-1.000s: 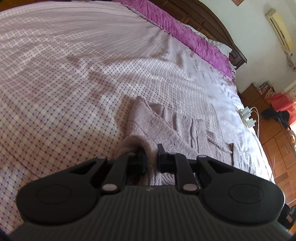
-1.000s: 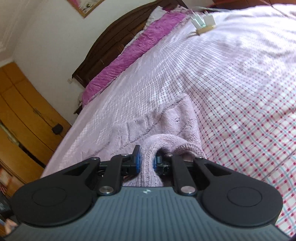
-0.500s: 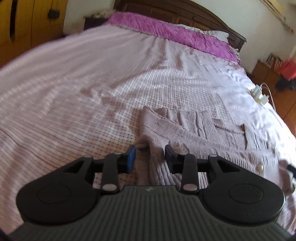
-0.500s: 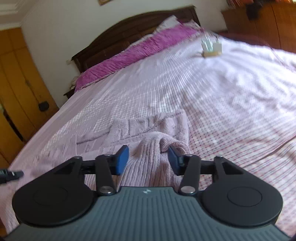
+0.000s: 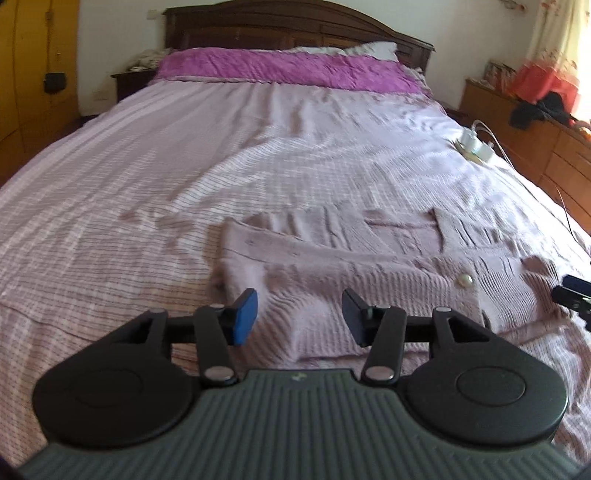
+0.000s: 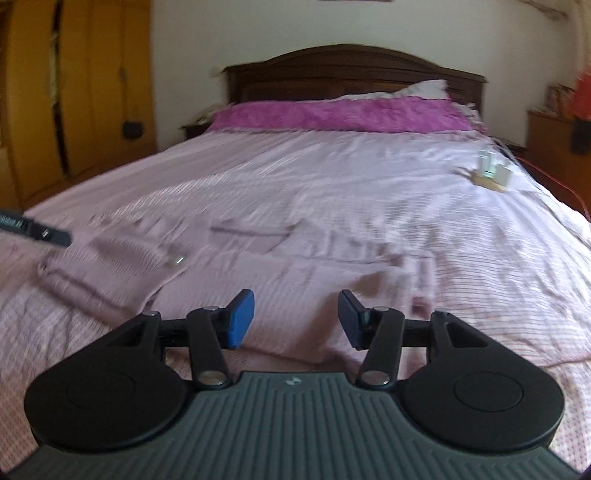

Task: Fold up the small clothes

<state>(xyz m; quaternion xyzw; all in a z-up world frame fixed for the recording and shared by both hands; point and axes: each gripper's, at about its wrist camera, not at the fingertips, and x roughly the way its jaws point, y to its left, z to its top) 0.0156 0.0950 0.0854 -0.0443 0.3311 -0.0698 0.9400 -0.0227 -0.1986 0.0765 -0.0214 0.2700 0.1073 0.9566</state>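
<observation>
A pale mauve knitted cardigan with a pearl button lies spread on the checked bedsheet; it also shows in the right wrist view. My left gripper is open and empty, over the cardigan's near left part. My right gripper is open and empty, over the cardigan's near edge. The right gripper's fingertip shows at the right edge of the left wrist view. The left gripper's fingertip shows at the left edge of the right wrist view.
A purple pillow cover and dark wooden headboard are at the far end. White chargers with cables lie on the bed's right side. A wooden dresser stands to the right, yellow wardrobes to the left.
Both grippers were shut on the cardigan one second ago. Both have opened, let the fabric drop onto the bed, and lifted back level. The cardigan now lies flat.
</observation>
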